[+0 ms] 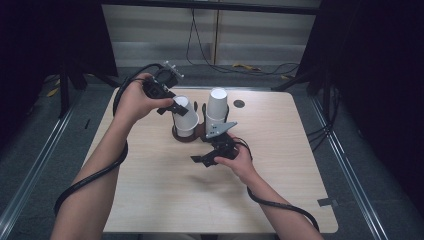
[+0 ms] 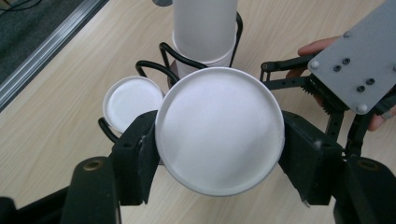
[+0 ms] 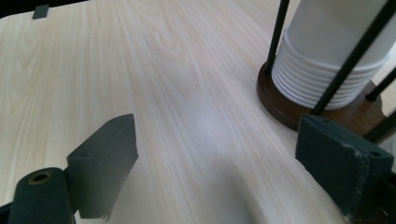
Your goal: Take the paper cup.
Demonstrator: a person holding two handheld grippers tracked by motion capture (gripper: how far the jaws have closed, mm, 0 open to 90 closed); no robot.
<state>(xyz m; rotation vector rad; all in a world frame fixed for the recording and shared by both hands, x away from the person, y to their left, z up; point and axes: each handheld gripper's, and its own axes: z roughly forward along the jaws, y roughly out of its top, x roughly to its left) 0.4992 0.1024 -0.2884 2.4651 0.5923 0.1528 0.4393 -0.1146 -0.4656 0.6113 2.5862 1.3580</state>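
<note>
Overhead, left hand-held gripper (image 1: 178, 107) clamped around a white cup (image 2: 219, 128); right hand-held gripper (image 1: 204, 160) low, jaws apart, empty.

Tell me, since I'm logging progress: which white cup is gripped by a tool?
The cup clamped bottom-up in the left tool, above the rack's left slot. The tall stack in the right slot stands untouched; the right tool is open.

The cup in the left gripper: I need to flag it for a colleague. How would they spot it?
On the wooden table, find the dark cup holder. The white paper cup above its left slot is clamped by the left gripper; the stack of cups beside it stands untouched.
</note>
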